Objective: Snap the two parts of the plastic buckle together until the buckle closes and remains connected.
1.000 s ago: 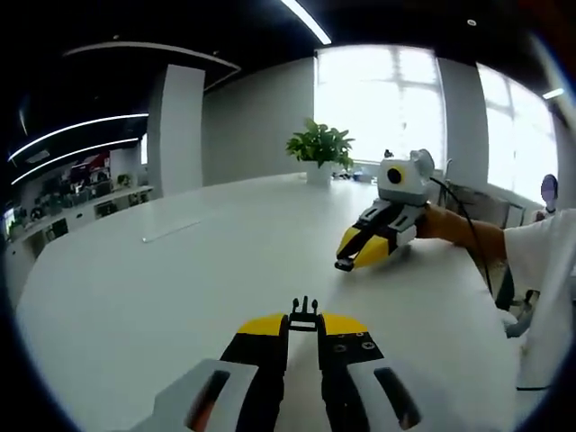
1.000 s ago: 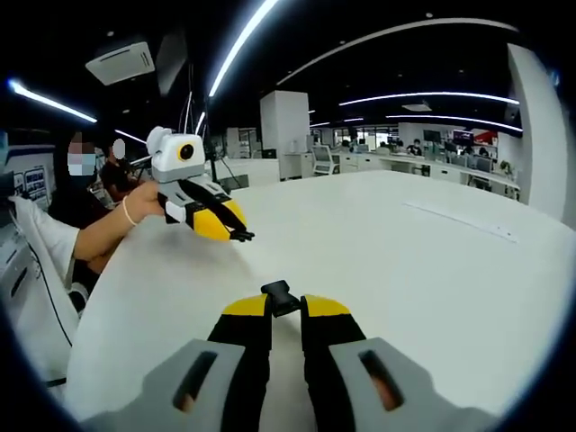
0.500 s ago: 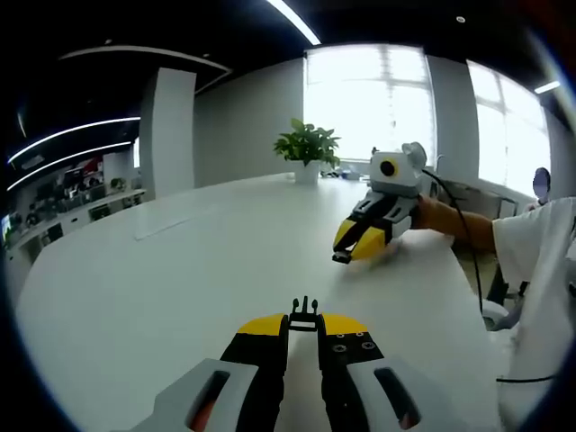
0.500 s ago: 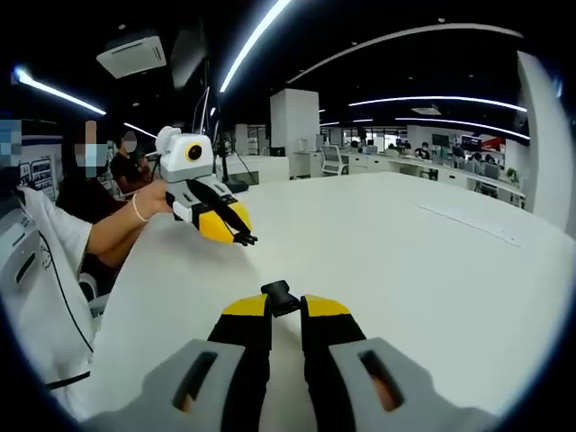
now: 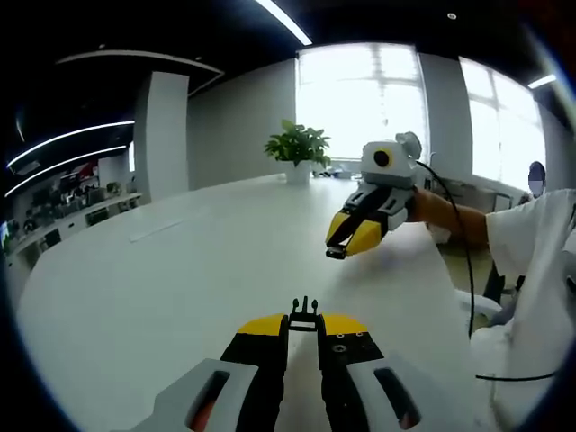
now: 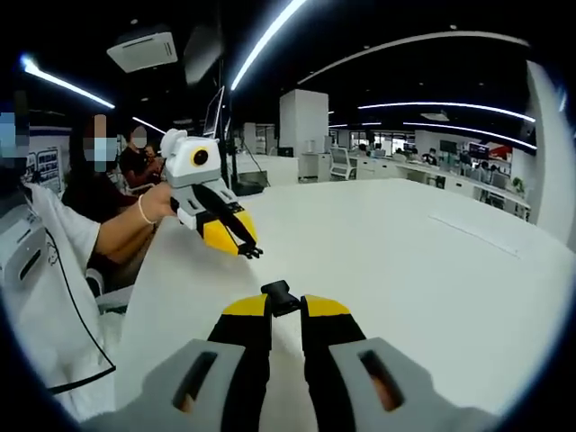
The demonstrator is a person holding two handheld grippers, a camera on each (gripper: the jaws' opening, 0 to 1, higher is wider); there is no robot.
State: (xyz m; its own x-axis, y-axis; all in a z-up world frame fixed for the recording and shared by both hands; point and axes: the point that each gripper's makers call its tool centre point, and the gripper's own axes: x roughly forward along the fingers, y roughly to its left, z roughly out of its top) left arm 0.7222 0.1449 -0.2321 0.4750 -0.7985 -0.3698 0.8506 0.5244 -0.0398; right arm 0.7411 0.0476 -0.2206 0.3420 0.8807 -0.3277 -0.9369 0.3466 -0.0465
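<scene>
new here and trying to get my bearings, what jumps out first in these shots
Two yellow-and-black grippers face each other over a big white table. The left gripper pinches the pronged buckle half at its tips; the right gripper pinches the black socket half. A potted plant stands at the table's far edge by bright windows.

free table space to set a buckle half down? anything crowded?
White table is bare from the left tool out to the potted plant, and bare beyond the right tool toward the far edge. Tightest spot: the gap between the two tools, each shut on a buckle half.
</scene>
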